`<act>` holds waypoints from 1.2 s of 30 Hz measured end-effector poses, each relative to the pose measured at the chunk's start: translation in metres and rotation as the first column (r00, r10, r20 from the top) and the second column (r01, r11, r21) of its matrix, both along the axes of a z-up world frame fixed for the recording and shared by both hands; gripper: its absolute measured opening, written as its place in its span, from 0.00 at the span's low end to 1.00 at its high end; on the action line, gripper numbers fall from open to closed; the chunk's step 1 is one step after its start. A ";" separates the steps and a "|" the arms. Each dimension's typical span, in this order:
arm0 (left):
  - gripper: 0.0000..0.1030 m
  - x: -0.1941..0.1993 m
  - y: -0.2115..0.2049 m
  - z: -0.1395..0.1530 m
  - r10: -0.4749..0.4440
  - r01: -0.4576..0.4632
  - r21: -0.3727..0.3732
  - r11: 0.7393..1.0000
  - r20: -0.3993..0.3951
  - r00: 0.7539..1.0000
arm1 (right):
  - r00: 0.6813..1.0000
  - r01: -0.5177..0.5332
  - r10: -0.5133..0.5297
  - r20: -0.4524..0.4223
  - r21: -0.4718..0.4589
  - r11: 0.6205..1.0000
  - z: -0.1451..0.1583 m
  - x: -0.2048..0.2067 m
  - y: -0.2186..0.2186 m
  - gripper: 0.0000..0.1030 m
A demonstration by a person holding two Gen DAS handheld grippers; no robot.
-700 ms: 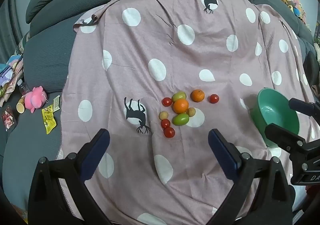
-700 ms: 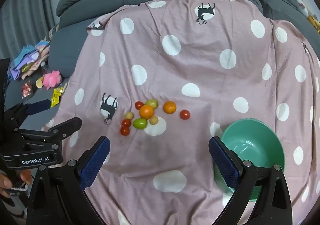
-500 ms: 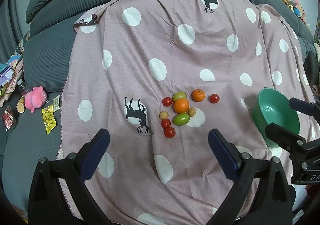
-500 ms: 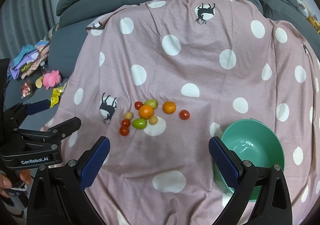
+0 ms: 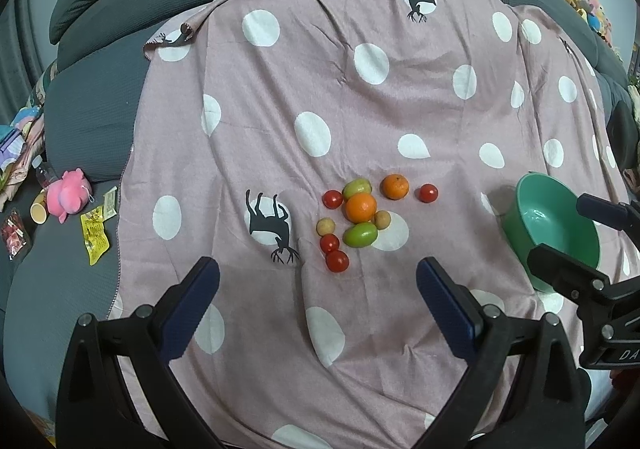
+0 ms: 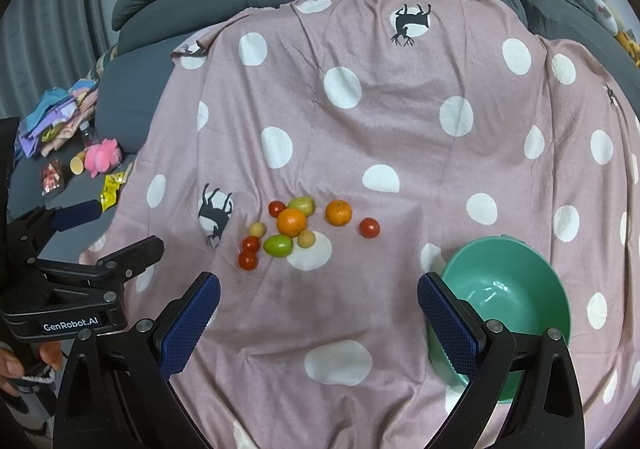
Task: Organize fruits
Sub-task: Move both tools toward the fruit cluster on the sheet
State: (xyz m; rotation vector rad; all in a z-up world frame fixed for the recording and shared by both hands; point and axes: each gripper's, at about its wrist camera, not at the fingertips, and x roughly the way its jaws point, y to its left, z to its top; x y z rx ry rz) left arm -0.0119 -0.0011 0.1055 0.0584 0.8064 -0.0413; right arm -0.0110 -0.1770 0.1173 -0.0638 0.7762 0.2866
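Grey sofa cushions [image 5: 100,117] carry a pink polka-dot blanket [image 5: 360,109] spread across them, and both my claws hang above its near edge. My left claw [image 5: 318,289] has its blue-padded jaws spread wide with nothing between them; my right claw [image 6: 318,301] is spread just as wide and also holds nothing.

Just beyond my left claw lies the cluster of fruits [image 5: 356,217]: two red tomatoes [image 5: 337,261] nearest me, touching each other, then a green fruit [image 5: 361,235] below a large orange [image 5: 361,207], with a small tan fruit on either side. Behind the large orange sits another greenish fruit beside a third tomato. A second orange [image 5: 394,187] lies just to the right, apart from the pile, and a lone tomato [image 5: 428,193] rests further right.

A green bowl [image 6: 520,261] sits on the blanket at my right claw's right finger, well apart from the fruit.

Off the blanket's left edge lie a pink plush toy [image 5: 66,195] and yellow snack packets [image 5: 94,237].
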 end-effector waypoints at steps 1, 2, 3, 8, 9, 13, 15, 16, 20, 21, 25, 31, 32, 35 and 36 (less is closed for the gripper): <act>0.97 0.001 0.000 -0.002 0.000 0.000 -0.002 1.000 -0.005 1.000 | 1.000 0.001 -0.001 0.000 0.000 1.000 -0.001 0.000 -0.001 0.97; 0.97 0.001 0.000 -0.003 -0.001 0.001 -0.003 1.000 -0.010 1.000 | 1.000 0.000 0.000 -0.003 0.002 1.000 -0.001 0.001 -0.001 0.97; 0.97 0.002 0.000 -0.005 -0.001 0.001 -0.004 1.000 -0.014 1.000 | 1.000 0.000 0.000 -0.008 0.003 1.000 -0.003 0.002 -0.001 0.97; 0.97 0.006 0.000 -0.008 -0.002 0.002 -0.006 1.000 -0.023 1.000 | 1.000 0.001 -0.001 0.001 0.005 1.000 -0.005 0.004 0.000 0.97; 0.97 0.006 0.000 -0.008 -0.002 0.002 -0.006 1.000 -0.024 1.000 | 1.000 0.000 0.000 -0.004 0.002 1.000 -0.005 0.003 0.000 0.97; 0.97 0.008 0.001 -0.011 -0.004 0.004 -0.007 1.000 -0.031 1.000 | 1.000 -0.001 0.001 0.007 0.001 1.000 -0.010 0.004 0.001 0.97; 0.97 0.009 0.001 -0.012 -0.006 0.006 -0.008 1.000 -0.034 0.999 | 1.000 0.000 0.000 0.002 0.003 1.000 -0.013 0.006 0.001 0.97; 0.97 0.010 0.002 -0.013 -0.007 0.006 -0.010 1.000 -0.037 0.999 | 1.000 0.001 -0.001 0.004 0.003 1.000 -0.013 0.006 0.001 0.97; 0.97 0.013 0.005 -0.021 -0.017 0.015 -0.039 0.999 -0.053 0.998 | 1.000 0.001 -0.001 0.000 0.003 1.000 -0.019 0.009 0.001 0.97; 0.97 0.014 0.007 -0.024 -0.027 0.023 -0.054 0.998 -0.058 0.998 | 0.999 0.004 -0.004 -0.031 0.001 1.000 -0.022 0.010 0.001 0.97; 0.96 0.017 0.015 -0.047 -0.084 0.069 -0.152 0.986 -0.095 0.992 | 1.000 -0.013 0.013 -0.001 0.005 1.000 -0.041 0.013 0.002 0.97; 0.91 0.024 0.027 -0.079 -0.088 0.058 -0.232 0.971 -0.123 0.989 | 0.998 -0.052 0.053 0.028 -0.023 0.998 -0.072 0.024 0.008 0.96; 0.89 0.025 0.029 -0.085 -0.087 0.054 -0.240 0.969 -0.129 0.988 | 0.998 -0.059 0.060 0.017 -0.010 0.998 -0.077 0.026 0.009 0.96; 0.82 0.031 0.032 -0.094 -0.096 0.057 -0.261 0.964 -0.140 0.985 | 0.997 -0.058 0.057 -0.049 -0.024 0.998 -0.092 0.038 0.005 0.92; 0.79 0.033 0.031 -0.097 -0.105 0.065 -0.266 0.962 -0.140 0.984 | 0.997 -0.053 0.052 -0.057 -0.014 0.998 -0.095 0.042 0.003 0.92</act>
